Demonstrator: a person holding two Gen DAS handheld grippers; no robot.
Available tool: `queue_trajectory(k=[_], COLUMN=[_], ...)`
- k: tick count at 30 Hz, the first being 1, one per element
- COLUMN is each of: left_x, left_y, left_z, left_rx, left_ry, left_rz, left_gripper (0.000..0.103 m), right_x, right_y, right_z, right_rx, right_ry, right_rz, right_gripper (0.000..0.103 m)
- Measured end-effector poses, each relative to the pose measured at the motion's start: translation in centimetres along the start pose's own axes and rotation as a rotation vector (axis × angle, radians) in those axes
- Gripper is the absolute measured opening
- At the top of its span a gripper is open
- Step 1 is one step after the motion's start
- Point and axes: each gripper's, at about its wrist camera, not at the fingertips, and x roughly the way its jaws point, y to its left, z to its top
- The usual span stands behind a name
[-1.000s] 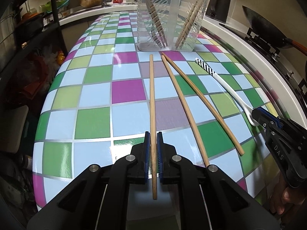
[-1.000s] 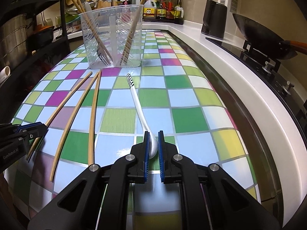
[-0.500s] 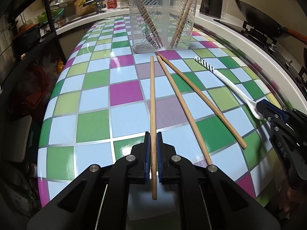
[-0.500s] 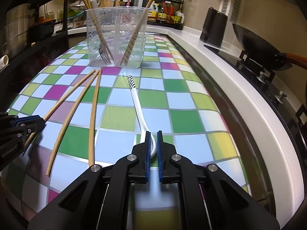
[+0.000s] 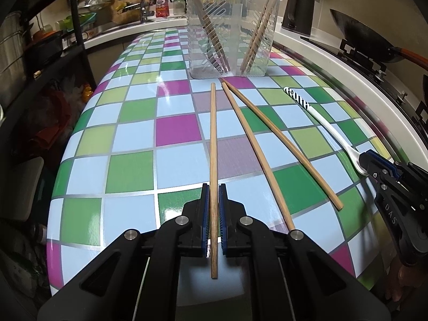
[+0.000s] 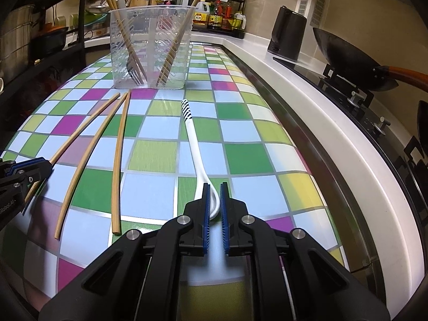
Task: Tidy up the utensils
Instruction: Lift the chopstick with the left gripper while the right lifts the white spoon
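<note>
— While the brown wooden chopstick (image 5: pixel 213 139) lies lengthwise on the table, who has it?

— Its near end is pinched by the left hand-held gripper (image 5: pixel 213 187). The jaws are drawn narrow, blue pads against either side of the stick. The far tip points towards the clear plastic utensil holder (image 5: pixel 232 53).

— And the spoon?

— That long white plastic spoon with the black-striped handle end (image 6: pixel 194 144) rests on the table to the right of the chopsticks. Its bowl sits between the pads of the right hand-held gripper (image 6: pixel 213 187). Those jaws have just opened a shade, yet they stand narrow, and the pads appear to grip the bowl on both sides.

— Anything loose?

— Two more brown wooden chopsticks, one (image 5: pixel 256 155) just beside the held stick and the other (image 5: pixel 283 144) next to it. They lie flat between the held stick and the spoon, their far ends nearly meeting close to the holder and fanning apart towards the hand-held grippers.

— What is in the holder?

— Wooden chopsticks leaning in both compartments, plus a metal fork (image 6: pixel 133 72) in the left one, tines down.

— Beneath it all?

— A table covered in checkered blue, green, lime and magenta vinyl (image 5: pixel 128 171). Past its right edge a white worktop carries a black kettle (image 5: pixel 297 10) and, on the hob, a dark wok with an orange handle (image 5: pixel 361 42).
</note>
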Motion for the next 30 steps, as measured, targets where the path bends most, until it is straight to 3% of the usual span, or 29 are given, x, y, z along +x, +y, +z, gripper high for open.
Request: queue_trajectory(k=[10, 15, 18, 21, 25, 30], left_x=[-0.1, -0.1, -0.1, -0.1, -0.2, -0.2], left_y=[-0.3, -0.3, -0.3, -0.2, -0.2, -0.2], left_z=[-0.2, -0.2, -0.2, -0.2, -0.3, -0.2], left_rx=[0.011, 0.009, 0.008, 0.004, 0.005, 0.007], left_ry=[-0.014, -0.012, -0.013, -0.014, -0.014, -0.014], left_rz=[0.008, 0.003, 0.001, -0.001, -0.002, 0.0], left_gripper=[0.007, 0.008, 0.008, 0.008, 0.008, 0.008], right_x=[-0.2, -1.4, -1.9, -1.8, -2.2, -0.4], right_y=[0.7, 2.7, 3.2, 2.5, -0.1, -3.1], right_z=[-0.3, -1.2, -1.6, -1.4, -1.0, -1.0], right_rx=[-0.041, -0.165, -0.195, -0.145, 0.018, 0.222], right_ry=[-0.03, -0.123, -0.155, -0.149, -0.158, -0.037], right_rz=[-0.023, -0.109, -0.107, -0.086, -0.057, 0.073], right_gripper=[0.007, 0.007, 0.007, 0.007, 0.011, 0.023])
